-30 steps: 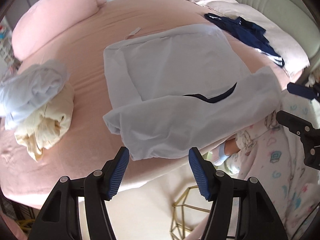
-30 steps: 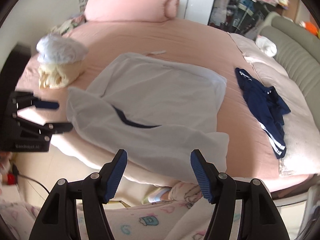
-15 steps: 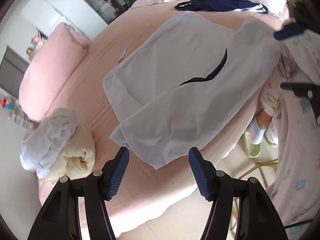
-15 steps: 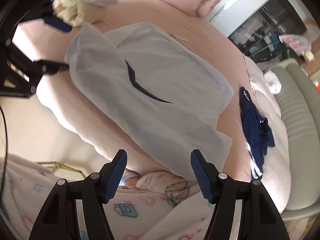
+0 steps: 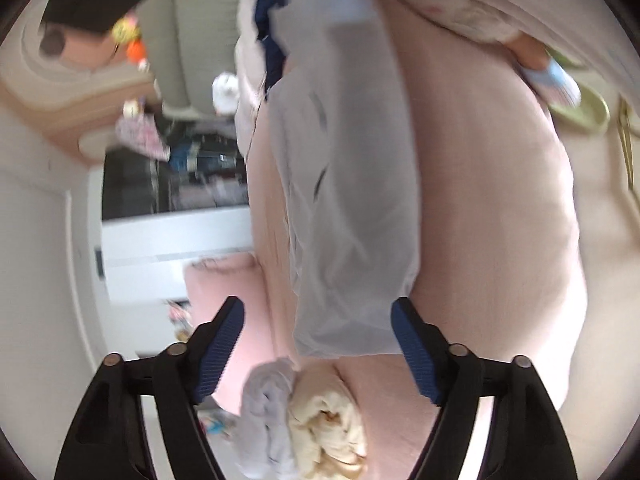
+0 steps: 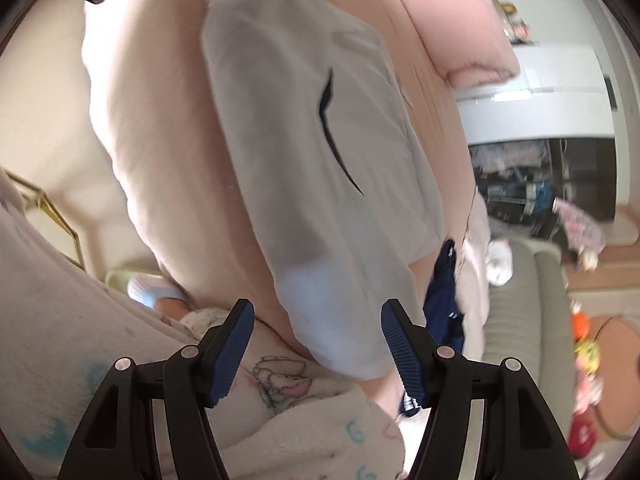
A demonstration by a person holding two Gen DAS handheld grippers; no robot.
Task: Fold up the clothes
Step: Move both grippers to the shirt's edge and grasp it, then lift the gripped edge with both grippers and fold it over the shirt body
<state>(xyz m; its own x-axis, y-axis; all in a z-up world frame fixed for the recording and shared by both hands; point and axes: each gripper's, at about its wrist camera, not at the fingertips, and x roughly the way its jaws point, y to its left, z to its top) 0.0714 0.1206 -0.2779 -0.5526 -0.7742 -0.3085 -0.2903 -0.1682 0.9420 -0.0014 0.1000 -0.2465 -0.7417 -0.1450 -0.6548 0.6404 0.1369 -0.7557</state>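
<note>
No readable text, labels or numbers for you here (both views motion-blurred); pajama fabric [image 6: 280,376] at 6 o'clock carries cartoon prints only.

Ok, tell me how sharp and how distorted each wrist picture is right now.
Left wrist view: motion blur smears the white shirt and the room behind it, fisheye bends the pink bed, and the left gripper stays crisp. Right wrist view: milder blur, the shirt's dark stripe still readable, edges curved and the corners black; the right gripper is sharp, open.
</note>
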